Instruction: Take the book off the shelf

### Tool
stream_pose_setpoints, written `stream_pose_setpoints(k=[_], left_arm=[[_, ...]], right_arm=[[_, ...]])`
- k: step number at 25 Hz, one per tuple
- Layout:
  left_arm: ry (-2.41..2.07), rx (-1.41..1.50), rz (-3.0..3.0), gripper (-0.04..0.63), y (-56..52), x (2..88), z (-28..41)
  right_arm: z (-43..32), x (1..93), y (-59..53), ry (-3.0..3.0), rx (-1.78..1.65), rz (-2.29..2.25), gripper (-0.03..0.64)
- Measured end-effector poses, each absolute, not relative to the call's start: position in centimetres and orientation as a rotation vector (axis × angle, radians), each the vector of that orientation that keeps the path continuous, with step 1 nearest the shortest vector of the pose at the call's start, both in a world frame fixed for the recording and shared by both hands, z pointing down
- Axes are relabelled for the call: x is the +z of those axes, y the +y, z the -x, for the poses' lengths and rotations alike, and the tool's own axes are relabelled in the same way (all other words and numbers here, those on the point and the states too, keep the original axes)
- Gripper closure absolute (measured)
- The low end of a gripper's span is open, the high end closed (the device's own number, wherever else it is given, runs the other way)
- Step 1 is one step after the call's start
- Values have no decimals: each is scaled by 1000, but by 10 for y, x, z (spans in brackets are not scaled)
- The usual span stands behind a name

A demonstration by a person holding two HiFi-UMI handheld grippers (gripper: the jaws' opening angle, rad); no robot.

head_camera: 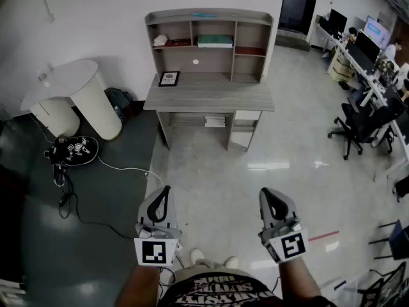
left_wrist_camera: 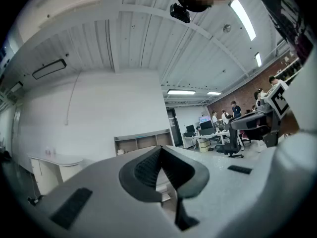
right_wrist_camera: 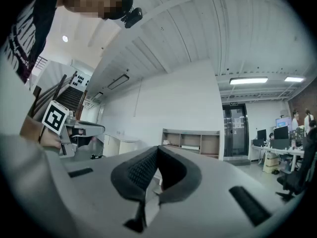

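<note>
A grey desk [head_camera: 209,96] with a shelf hutch [head_camera: 211,18] stands against the far wall. A pale green book [head_camera: 215,41] lies flat in the hutch's middle compartment. My left gripper [head_camera: 161,194] and my right gripper [head_camera: 271,198] are held low near the person's body, several steps from the desk, both pointing toward it. Both are shut with nothing between their jaws. The hutch also appears small and distant beyond the jaws in the left gripper view [left_wrist_camera: 142,142] and the right gripper view [right_wrist_camera: 192,142].
A framed picture [head_camera: 169,78] lies on the desk top. A white round table [head_camera: 71,94] and a black device with cables [head_camera: 71,151] sit at the left. Office chairs [head_camera: 365,123] and workstations line the right. Open tiled floor [head_camera: 243,171] lies between me and the desk.
</note>
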State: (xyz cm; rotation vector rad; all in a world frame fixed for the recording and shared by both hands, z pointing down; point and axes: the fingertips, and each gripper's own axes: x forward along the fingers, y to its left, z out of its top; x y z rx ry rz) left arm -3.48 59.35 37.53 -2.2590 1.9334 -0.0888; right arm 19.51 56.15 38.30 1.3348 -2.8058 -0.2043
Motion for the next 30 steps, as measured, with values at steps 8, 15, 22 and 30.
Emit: stream_pose_setpoints(k=[8, 15, 22, 30], left_arm=[[1942, -75, 2253, 592, 578, 385, 79], [1952, -30, 2266, 592, 555, 392, 108], [1955, -40, 2298, 592, 526, 410, 108], [1973, -60, 2286, 592, 457, 407, 107]], right_arm=[[-155, 386, 550, -2791, -192, -1366, 612], [-133, 388, 544, -2787, -171, -1388, 612], [-127, 407, 509, -2746, -141, -1382, 612], [-123, 412, 435, -2786, -96, -1361, 612]])
